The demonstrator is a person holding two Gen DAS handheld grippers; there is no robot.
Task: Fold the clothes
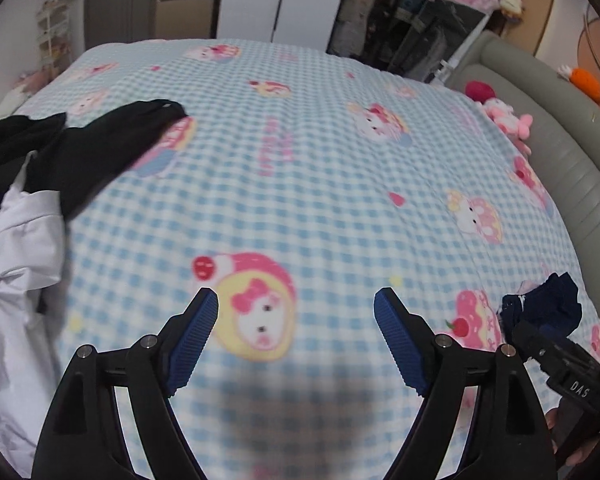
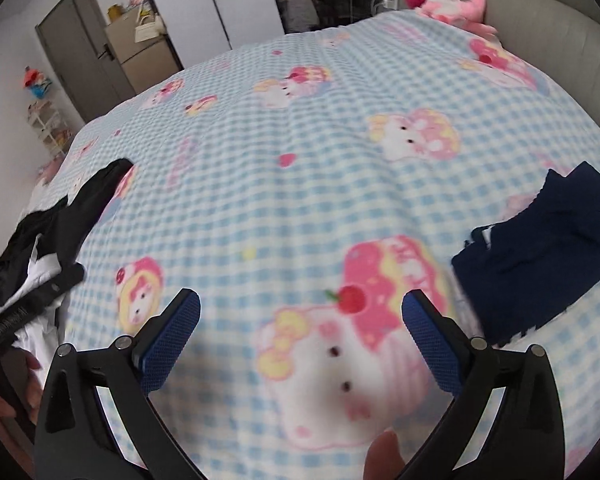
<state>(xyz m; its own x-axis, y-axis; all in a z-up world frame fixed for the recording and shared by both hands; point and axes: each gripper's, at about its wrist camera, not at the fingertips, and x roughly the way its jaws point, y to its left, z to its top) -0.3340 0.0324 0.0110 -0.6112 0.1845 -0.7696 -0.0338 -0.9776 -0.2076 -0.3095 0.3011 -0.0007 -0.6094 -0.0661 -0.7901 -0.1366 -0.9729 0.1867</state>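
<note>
Lying in a loose heap at the left edge of the checked cartoon blanket (image 1: 320, 168): a black garment (image 1: 80, 160) flopping over a white shirt (image 1: 16, 272), both rumpled, not folded. Sitting at the blanket's right edge: a dark navy garment (image 2: 540, 248), bunched into a small bundle, maybe folded, maybe just dropped there; hard to tell. Looking like more folding to do on the left heap at least. Fitting either a pile waiting its turn or a spot between two pieces.

Hovering over the bare middle of the blanket: left gripper (image 1: 296, 312), fingers wide apart, holding nothing, heap off to its left and not touching. Hovering next to it: right gripper (image 2: 300, 316), fingers also wide apart and holding nothing, navy bundle just to its right.
</note>
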